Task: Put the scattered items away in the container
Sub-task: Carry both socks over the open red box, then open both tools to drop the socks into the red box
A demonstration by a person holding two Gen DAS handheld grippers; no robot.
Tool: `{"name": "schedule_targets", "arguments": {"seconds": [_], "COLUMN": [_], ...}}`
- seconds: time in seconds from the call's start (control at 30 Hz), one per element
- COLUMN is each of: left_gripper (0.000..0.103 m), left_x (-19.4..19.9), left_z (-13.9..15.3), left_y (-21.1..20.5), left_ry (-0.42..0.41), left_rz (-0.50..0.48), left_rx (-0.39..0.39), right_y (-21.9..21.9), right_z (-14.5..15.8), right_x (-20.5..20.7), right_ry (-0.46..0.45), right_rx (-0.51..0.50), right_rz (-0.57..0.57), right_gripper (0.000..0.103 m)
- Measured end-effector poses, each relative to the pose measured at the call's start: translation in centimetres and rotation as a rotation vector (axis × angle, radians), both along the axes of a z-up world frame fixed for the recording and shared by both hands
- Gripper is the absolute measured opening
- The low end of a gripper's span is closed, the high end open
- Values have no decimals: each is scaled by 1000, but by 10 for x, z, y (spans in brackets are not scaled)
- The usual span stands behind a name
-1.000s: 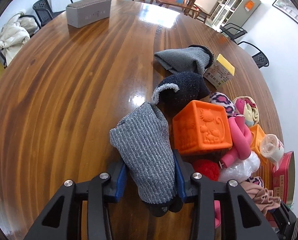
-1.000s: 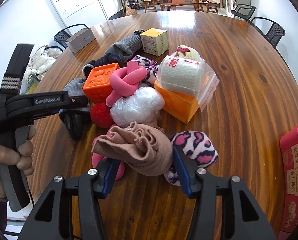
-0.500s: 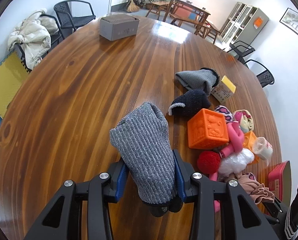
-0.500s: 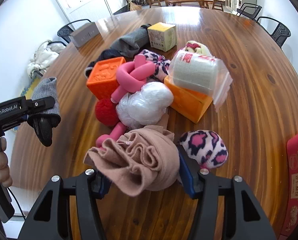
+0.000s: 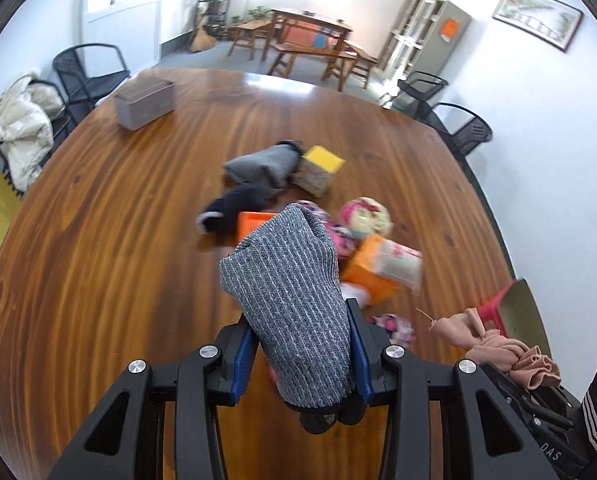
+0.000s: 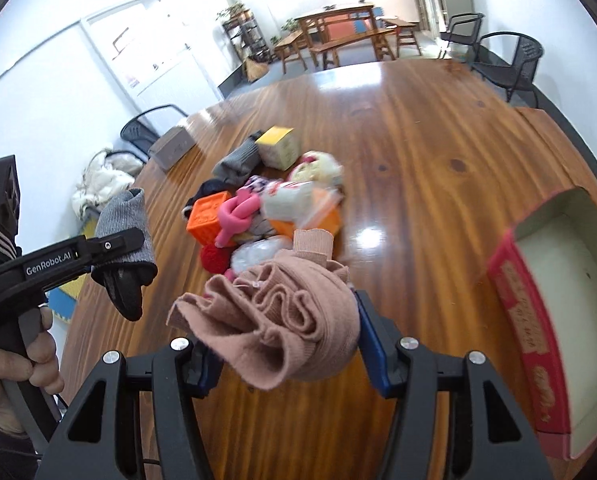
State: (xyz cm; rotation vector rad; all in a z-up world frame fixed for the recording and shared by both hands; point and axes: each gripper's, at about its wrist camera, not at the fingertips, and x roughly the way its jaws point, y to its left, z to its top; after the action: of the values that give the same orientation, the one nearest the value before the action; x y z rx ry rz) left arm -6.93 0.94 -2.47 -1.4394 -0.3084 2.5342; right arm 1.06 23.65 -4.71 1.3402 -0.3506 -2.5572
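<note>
At the bottom of the left wrist view, the left hand-held gripper (image 5: pixel 300 354) is closed on a grey ribbed sock (image 5: pixel 290 300), held above the counter (image 5: pixel 118 240). At the bottom of the right wrist view, the right hand-held gripper (image 6: pixel 286 336) clamps a crumpled pink sock (image 6: pixel 282 320). At the right edge of that frame lies the open red box (image 6: pixel 538 340), its pale inside showing. Further, at the centre, sits the pile with an orange cube (image 6: pixel 208 218), then a yellow-topped box (image 6: pixel 278 148).

Black gripper frames (image 5: pixel 302 344), blue jaws, silver screws, white GenRobot.AI lettering
</note>
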Motion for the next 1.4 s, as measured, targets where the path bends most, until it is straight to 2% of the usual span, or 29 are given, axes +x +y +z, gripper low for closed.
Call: {"name": "schedule_targets", "arguments": {"seconds": [0.27,0.43,0.8,1.1,1.17,1.3,1.4], "left_gripper": [42,42,42,44,50,50,50], "left_x": [20,33,49,42,37,34,33], "left_z": [11,12,17,12,7,3,2], "left_y": [102,165,284,336,345,345,334], "left_ry": [20,24,48,38,14,3,-9], "left_rz": [-196,-298,-461,-526,-544,-546,-523], "left_rx": [11,25,43,39,35,42,45], "right_y": [92,147,209,236,240,247,247], "right_z": [18,18,16,12,10,5,5], "right_x": [31,49,67,64,62,62,62], "right_ry": [32,26,31,23,6,-16,-17], "right_rx": [11,37,79,86,77,46,44], "right_rz": [-208,-320,-399,-418,-429,-455,-458], "right_gripper": [61,61,61,62,64,71,72]}}
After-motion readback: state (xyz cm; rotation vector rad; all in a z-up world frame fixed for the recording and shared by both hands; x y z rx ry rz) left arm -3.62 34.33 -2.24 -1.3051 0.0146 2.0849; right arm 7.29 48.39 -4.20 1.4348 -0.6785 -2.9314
